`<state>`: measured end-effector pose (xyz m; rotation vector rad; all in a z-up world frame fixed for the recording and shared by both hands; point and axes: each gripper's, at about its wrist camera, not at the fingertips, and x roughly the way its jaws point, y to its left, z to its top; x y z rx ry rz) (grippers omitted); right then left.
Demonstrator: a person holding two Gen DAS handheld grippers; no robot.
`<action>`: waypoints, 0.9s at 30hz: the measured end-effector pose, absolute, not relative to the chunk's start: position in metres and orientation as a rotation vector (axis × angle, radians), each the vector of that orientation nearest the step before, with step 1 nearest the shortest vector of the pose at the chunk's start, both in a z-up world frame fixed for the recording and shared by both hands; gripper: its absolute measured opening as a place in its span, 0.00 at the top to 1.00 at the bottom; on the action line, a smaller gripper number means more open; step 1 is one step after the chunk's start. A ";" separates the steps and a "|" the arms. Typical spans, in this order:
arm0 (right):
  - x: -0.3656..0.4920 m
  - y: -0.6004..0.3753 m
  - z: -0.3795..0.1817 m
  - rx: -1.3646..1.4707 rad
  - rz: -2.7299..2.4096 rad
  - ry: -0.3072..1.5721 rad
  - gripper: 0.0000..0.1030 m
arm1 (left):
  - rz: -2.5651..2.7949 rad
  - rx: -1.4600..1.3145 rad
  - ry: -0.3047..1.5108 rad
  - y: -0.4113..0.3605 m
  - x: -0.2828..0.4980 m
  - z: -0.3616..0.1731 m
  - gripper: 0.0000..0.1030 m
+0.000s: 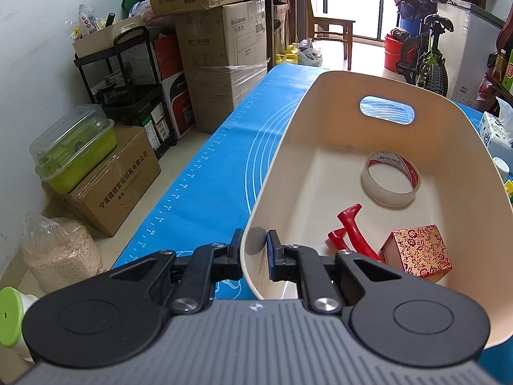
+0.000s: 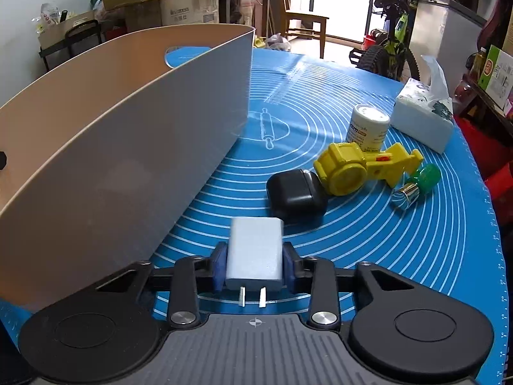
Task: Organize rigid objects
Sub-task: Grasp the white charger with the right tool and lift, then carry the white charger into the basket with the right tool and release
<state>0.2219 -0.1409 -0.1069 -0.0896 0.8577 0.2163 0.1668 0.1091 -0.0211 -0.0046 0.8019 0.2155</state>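
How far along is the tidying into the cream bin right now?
Done: a tape roll, red hook and patterned box lie in the bin, whose rim the left gripper pinches. In hand: the right gripper clamps a white charger. Left on the mat: black case, yellow toy, white bottle, green-capped vial.
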 end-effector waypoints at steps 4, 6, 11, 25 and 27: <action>0.221 -0.144 -0.102 -0.080 0.194 0.881 0.59 | 0.217 -0.007 0.802 0.109 0.167 -0.021 0.84; 0.220 -0.150 -0.097 -0.043 0.180 0.885 0.59 | 0.218 -0.007 0.802 0.109 0.167 -0.021 0.84; 0.215 -0.168 -0.067 0.053 0.141 0.822 0.59 | 0.217 -0.007 0.801 0.109 0.167 -0.021 0.84; 0.200 -0.148 0.012 0.090 0.204 0.597 0.59 | 0.217 -0.007 0.801 0.109 0.167 -0.021 0.84; 0.199 -0.144 0.018 0.093 0.209 0.583 0.59 | 0.217 -0.007 0.801 0.109 0.167 -0.021 0.84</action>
